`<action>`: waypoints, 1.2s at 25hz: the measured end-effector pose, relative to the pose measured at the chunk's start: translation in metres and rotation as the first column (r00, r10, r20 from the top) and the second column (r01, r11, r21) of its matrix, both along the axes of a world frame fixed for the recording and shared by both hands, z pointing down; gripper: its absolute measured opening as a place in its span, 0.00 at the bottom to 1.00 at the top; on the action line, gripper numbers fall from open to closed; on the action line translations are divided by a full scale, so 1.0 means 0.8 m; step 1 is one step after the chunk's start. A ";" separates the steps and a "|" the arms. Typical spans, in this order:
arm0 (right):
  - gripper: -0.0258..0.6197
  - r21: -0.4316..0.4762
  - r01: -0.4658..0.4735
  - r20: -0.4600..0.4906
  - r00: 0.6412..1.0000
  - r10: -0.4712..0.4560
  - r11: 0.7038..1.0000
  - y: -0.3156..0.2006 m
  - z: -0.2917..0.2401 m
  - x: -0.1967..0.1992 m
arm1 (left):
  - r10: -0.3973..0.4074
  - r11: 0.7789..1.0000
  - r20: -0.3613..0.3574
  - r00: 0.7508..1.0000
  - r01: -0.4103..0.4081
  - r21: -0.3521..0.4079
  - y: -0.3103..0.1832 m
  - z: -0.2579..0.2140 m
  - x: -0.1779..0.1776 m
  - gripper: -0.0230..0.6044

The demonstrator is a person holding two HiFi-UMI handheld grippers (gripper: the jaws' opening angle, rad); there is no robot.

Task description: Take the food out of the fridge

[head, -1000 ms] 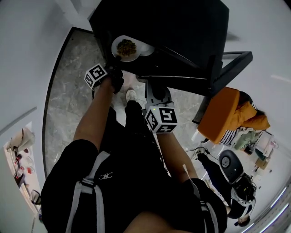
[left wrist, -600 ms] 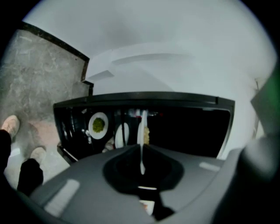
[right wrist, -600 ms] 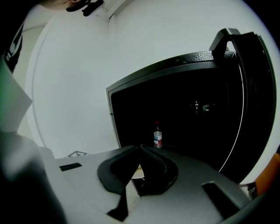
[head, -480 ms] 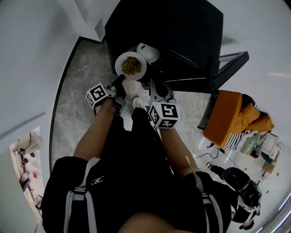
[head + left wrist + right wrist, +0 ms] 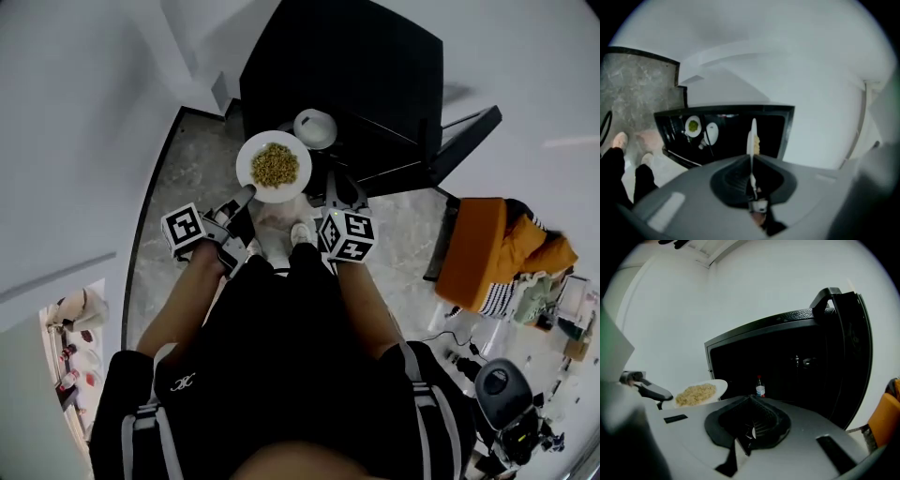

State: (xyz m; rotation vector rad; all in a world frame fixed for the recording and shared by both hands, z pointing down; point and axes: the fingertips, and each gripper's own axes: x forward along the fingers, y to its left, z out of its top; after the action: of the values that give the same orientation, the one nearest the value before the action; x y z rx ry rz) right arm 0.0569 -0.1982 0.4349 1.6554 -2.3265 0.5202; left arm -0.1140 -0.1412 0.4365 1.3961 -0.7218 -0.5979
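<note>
Fridge (image 5: 347, 66) interior largely in darkness

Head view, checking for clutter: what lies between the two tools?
In the head view, the person's shoes on the floor show between the left tool, shut on the plate, and the shut right tool.

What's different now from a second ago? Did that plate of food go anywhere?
The left gripper, jaws clamped on its rim throughout, has drawn the plate of food out of the fridge and upward. The right gripper has stayed shut and empty in front of the fridge, and the white bowl is still inside.
</note>
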 end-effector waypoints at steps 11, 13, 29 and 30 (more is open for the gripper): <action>0.04 0.043 0.017 -0.001 1.000 -0.017 0.999 0.002 -0.019 -0.024 | 0.056 0.992 0.004 0.998 -0.057 0.115 0.000 -0.144 -0.020 0.06; 0.04 0.052 0.020 -0.007 1.000 -0.020 0.998 0.004 -0.022 -0.025 | 0.064 0.988 -0.012 0.998 -0.062 0.144 -0.005 -0.165 -0.016 0.06; 0.04 0.060 0.017 -0.019 1.000 -0.016 0.998 -0.004 -0.042 0.031 | -0.025 0.990 0.014 1.000 0.023 0.141 -0.153 -0.186 0.025 0.06; 0.04 0.061 0.018 -0.019 1.000 -0.017 0.998 -0.004 -0.043 0.034 | -0.037 0.989 0.015 0.999 0.035 0.141 -0.159 -0.187 0.025 0.07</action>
State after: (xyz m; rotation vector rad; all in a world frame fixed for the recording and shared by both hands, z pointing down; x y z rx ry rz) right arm 0.0842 -0.2011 0.4004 1.6574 -2.3638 0.4329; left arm -0.0943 -0.2683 0.2866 1.5226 -0.7318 -0.6760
